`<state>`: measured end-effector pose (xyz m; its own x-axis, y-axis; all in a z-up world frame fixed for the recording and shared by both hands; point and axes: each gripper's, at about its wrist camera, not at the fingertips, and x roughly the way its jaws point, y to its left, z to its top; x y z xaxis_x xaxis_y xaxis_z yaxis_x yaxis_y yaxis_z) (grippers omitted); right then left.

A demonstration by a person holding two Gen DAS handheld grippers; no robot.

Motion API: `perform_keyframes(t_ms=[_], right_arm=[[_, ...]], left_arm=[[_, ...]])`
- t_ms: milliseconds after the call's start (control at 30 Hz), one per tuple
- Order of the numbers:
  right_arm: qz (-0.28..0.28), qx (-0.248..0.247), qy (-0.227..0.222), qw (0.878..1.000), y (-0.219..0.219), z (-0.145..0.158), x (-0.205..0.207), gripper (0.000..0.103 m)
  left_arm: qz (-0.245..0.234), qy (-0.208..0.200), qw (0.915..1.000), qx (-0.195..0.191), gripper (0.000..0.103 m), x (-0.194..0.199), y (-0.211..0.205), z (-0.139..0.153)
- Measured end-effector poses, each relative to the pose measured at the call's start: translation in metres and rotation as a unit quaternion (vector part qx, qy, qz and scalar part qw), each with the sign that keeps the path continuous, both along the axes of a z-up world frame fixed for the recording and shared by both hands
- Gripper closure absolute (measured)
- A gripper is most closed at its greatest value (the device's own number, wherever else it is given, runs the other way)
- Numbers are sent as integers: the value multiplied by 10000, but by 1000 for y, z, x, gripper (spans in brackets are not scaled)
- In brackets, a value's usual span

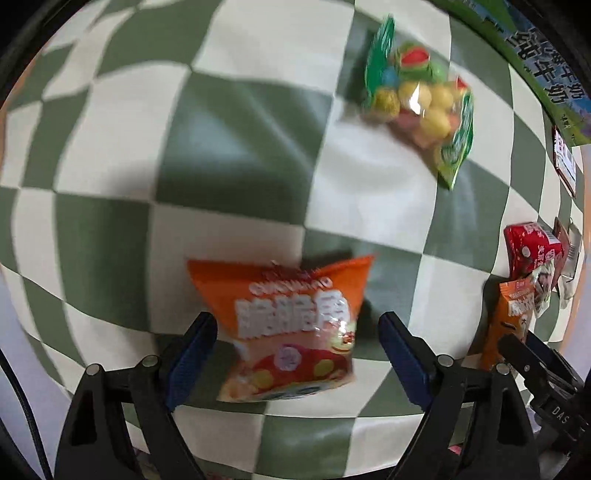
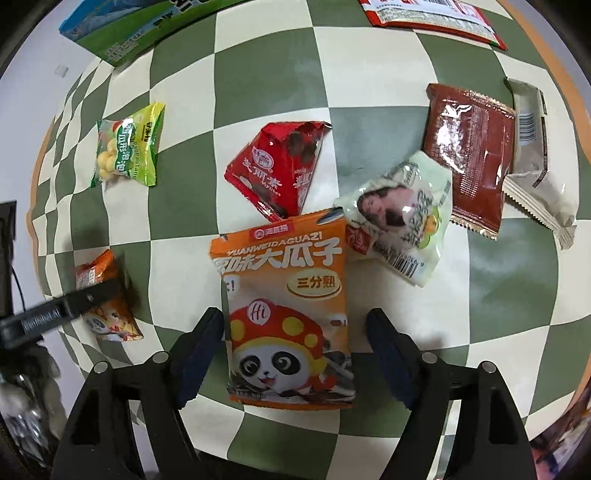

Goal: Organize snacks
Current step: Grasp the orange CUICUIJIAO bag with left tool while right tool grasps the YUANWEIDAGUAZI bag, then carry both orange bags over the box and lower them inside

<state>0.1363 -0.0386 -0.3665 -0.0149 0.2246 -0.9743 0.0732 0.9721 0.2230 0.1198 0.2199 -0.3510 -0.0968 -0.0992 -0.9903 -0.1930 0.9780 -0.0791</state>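
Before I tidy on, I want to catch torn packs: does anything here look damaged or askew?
Nothing looks torn or spilled. The snacks just lie scattered at odd angles: the pale pack with a portrait lies against the brown sachet and touches the orange seed bag, whose top corner covers the red pack.

A green-and-cream checkered cloth [image 2: 369, 92] covers the surface. A green-and-blue carton [image 2: 122, 29] with printed characters lies at its far left corner.
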Motion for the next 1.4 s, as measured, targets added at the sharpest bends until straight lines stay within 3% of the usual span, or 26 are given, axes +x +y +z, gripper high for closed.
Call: perform_keyframes(t_ms=[67, 133, 233, 433, 667, 767, 900, 1033, 1200, 1400], right_arm=[[-63, 6, 30, 10000, -2, -3, 2, 21], [-43, -19, 4, 10000, -1, -4, 5, 21], [128, -70, -75, 9999, 4, -5, 9, 21], [288, -62, -100, 9995, 3, 9, 14, 21], [788, -303, 40, 9964, 8, -13, 27, 22], [716, -393, -157, 9965, 16, -7, 25, 44], [408, -345, -230, 9983, 18, 0, 22, 46], [256, -156, -286, 9991, 16, 13, 22, 47], [105, 163, -530, 9984, 0, 50, 15, 47], [-75, 583, -1042, 9928, -25, 124, 26, 47]], left_arm=[[143, -57, 9999, -36, 20, -2, -1, -4], [253, -129, 9996, 10, 42, -5, -2, -4], [246, -147, 9996, -53, 54, -9, -8, -3], [69, -184, 9998, -76, 55, -6, -23, 4], [-186, -115, 9998, 43, 55, 4, -35, -7], [-287, -151, 9995, 39, 55, 3, -45, -3], [-359, -190, 9991, 71, 57, 6, -61, -1], [-389, -313, 9988, 19, 58, 7, -76, 21], [-464, -549, 9972, -185, 58, 13, -79, 59], [-480, -1161, 9899, -653, 58, 40, -86, 137]])
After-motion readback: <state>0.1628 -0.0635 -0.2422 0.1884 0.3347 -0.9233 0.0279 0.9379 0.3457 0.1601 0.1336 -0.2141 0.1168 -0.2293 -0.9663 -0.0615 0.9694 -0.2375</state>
